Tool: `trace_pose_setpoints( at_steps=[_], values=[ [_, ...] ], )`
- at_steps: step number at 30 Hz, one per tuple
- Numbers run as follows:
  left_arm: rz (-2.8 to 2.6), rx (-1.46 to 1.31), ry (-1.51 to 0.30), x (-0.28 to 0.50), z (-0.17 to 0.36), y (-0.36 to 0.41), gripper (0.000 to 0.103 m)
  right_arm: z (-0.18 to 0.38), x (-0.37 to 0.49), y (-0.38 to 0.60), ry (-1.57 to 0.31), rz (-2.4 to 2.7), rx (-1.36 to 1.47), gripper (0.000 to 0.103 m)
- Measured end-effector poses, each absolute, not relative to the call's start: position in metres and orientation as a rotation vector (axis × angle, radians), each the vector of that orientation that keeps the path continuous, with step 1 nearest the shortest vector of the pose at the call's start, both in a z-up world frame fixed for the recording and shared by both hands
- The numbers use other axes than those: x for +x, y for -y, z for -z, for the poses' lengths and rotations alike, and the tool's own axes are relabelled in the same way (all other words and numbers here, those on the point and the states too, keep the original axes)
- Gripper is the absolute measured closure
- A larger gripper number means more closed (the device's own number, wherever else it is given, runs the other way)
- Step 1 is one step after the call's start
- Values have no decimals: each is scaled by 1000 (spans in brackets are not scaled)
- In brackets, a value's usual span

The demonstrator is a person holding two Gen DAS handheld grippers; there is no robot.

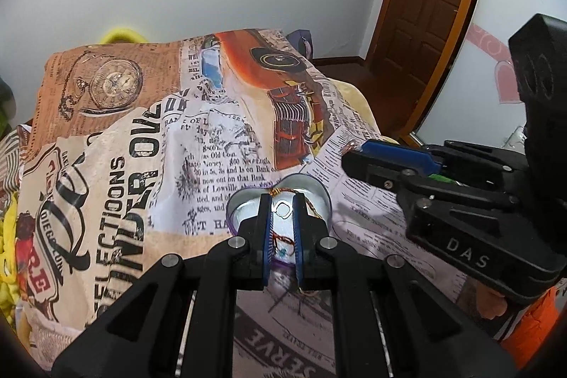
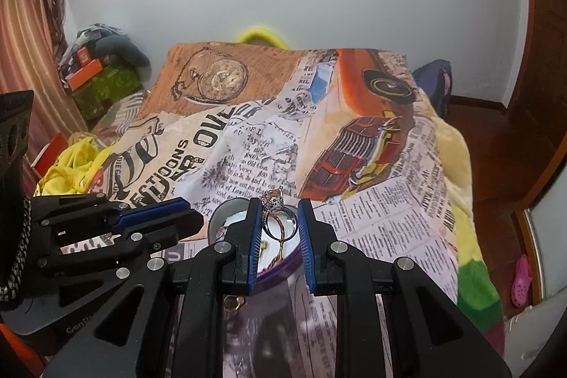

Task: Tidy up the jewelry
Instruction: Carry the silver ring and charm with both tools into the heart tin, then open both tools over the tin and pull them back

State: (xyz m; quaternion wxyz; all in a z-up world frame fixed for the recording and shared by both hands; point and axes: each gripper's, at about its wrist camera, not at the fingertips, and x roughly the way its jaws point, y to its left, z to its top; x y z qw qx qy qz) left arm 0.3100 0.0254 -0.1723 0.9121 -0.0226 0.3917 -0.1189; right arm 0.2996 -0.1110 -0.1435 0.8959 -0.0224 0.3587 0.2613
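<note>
Jaws on my right gripper [image 2: 277, 218] stand apart with a gem-set ring [image 2: 278, 213] between them; it leans against the left pad, and I cannot tell whether the right pad touches it. Directly beneath sits the heart-shaped tin [image 2: 226, 218], purple-walled, with other pieces inside.

My left gripper [image 1: 283, 211] has its jaws narrowly apart, astride the tin [image 1: 312, 190], with a braided cord bracelet [image 1: 281, 192] lying across the tin rim ahead of the tips; I judge nothing is clamped.

Risk, as I read it: a ring held so loosely could slip off the pad and bounce off the rim onto the printed cloth [image 2: 372, 218], where the busy pattern would hide it. My left jaws could also nudge the light tin.

Readable writing: "DAS" on the right gripper's body; "Bank", "Lowville" and "SERVE" on the cloth.
</note>
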Motion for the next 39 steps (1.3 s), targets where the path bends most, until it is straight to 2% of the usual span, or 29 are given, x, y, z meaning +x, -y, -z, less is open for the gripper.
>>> trace_pose_setpoints(
  at_steps=[12, 23, 39],
  values=[
    [278, -70, -878, 336, 203, -26, 94, 177, 330, 98, -872, -562, -59, 85],
    [293, -68, -891, 339, 209, -25, 94, 189, 336, 96, -933, -571, -54, 85],
    [266, -66, -868, 316, 184, -28, 93, 154, 314, 109, -863, -543, -46, 82]
  ],
)
